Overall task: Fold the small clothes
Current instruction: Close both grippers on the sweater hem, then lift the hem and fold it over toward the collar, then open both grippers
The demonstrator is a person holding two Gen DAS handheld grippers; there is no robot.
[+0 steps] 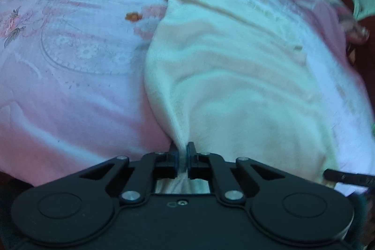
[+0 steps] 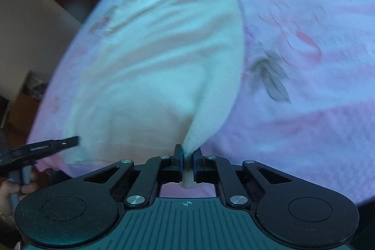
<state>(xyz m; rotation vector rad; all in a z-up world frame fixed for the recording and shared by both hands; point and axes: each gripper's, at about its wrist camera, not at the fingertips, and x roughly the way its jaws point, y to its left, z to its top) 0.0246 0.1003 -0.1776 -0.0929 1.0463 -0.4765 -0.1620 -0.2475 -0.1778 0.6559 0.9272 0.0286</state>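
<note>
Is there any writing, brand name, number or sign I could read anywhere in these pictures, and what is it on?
No readable words or numbers anywhere.
Small crosshair mark, a sign and not text, on the ribbed body of the right gripper.
Pale marking on the left gripper, seen from the right wrist view: too small and blurred to read.
The cream garment and the flowered pink sheet carry only patterns, no lettering.

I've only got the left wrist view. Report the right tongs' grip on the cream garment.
Observer: The right tongs are shut on a bunched corner of the cream garment.
Operator: Now say what lies right of that corner.
Observer: Pink floral bedsheet, with a grey leaf print close to the garment's edge.
Operator: Check the hand on the left tool.
Observer: A hand grips its handle below the left tongs.
</note>
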